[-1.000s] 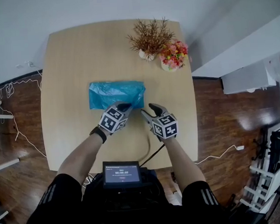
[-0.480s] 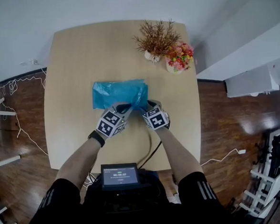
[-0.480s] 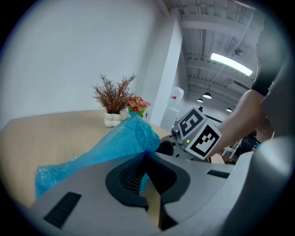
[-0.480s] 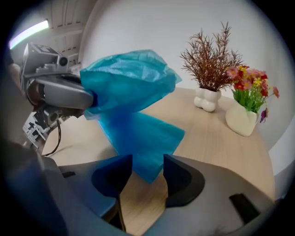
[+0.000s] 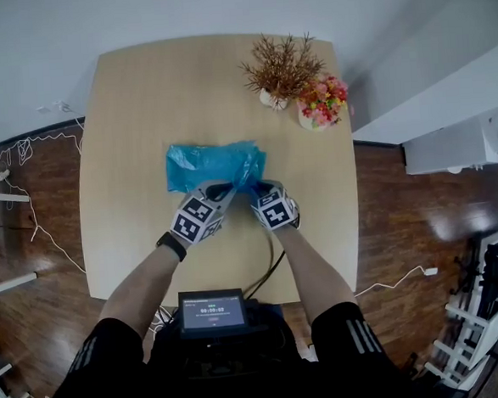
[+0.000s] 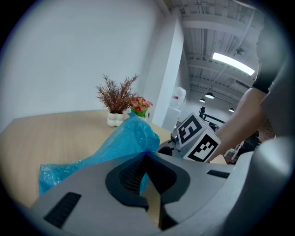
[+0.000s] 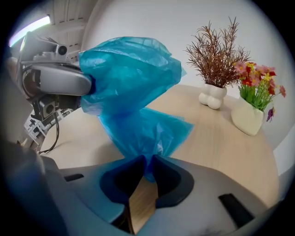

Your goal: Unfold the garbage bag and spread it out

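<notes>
Right hand-held gripper (image 5: 257, 186) came in, closing on one garbage bag (image 5: 208, 163).

My left forearm (image 5: 140, 282) and right forearm (image 5: 309, 262) reach forward and converge, so the two grippers sit just beside each other, marker cubes facing up. My left gripper (image 5: 221, 191) points forward and down, jaws pinched tight on a fold of the garbage bag (image 5: 208, 164). My right gripper (image 5: 262, 188) tilts down more steeply. Its jaws have just been closing, and they clamp the bag's film between them.
</notes>
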A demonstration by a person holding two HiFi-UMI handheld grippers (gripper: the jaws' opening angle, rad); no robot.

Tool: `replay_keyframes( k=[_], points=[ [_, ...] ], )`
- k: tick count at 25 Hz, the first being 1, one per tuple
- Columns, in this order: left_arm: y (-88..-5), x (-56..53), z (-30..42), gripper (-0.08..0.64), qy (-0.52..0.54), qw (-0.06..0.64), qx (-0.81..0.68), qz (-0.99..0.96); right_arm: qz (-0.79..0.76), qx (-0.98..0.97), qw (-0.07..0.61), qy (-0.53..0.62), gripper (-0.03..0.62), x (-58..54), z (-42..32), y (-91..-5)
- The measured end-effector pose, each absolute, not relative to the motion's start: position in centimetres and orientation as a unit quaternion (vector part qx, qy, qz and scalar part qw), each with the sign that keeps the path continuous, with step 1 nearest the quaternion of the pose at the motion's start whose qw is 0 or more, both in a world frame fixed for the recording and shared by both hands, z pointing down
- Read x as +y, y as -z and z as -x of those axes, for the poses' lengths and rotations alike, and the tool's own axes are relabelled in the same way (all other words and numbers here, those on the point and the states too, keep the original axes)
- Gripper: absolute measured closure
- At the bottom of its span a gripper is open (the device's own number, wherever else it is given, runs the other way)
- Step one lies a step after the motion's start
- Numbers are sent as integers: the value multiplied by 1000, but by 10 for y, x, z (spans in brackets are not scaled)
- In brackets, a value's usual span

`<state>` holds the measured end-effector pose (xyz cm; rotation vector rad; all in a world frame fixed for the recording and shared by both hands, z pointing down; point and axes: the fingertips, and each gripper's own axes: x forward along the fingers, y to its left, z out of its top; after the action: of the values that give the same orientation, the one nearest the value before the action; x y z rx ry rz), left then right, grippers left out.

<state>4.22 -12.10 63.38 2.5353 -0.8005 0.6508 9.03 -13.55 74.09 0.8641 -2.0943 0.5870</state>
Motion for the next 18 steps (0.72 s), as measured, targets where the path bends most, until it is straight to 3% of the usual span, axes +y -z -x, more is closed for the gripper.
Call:
replay_keyframes(
  k=[9, 18],
  points=[
    [-591, -148, -15, 560, -161, 225, -337, -900, -360, -836, 351, -220, 546, -137, -102, -716],
    [-534, -168, 74, 560, -99, 210, -423, -876, -387, -820, 359, -222, 549, -126, -152, -723]
  ],
)
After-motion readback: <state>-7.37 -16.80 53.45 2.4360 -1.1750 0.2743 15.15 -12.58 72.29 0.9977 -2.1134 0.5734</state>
